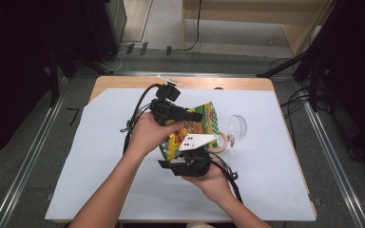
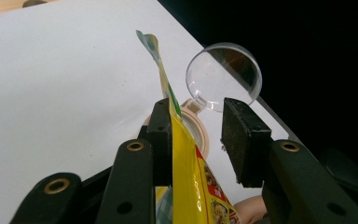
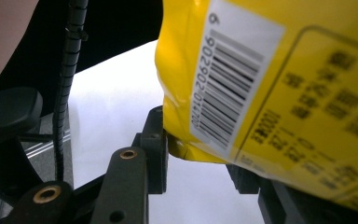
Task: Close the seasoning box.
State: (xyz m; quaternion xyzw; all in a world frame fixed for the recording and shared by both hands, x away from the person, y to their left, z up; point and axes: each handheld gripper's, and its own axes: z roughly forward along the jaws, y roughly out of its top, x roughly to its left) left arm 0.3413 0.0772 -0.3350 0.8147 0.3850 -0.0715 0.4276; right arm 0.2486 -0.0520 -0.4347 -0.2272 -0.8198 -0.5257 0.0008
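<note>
While crinkly yellow foil packet [image 1: 195, 126] upright, round clear lid [image 2: 224, 74] perhaps plastic.

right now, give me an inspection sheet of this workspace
surface: white sheet over a wooden table.
job's things: yellow snack bag lifted off the sheet between both grippers; barcode side faces the right gripper view.
clutter: beige jar with a clear hinged lid standing open, beside the bag.
grippers: left gripper has the bag's edge against one pad, the other pad apart from it; right gripper has the bag's lower corner between its jaws, grip unclear.
cables: black cable trails from the left gripper; another from the right.
surroundings: grey floor, metal rails, dark stands, cables behind the table.
</note>
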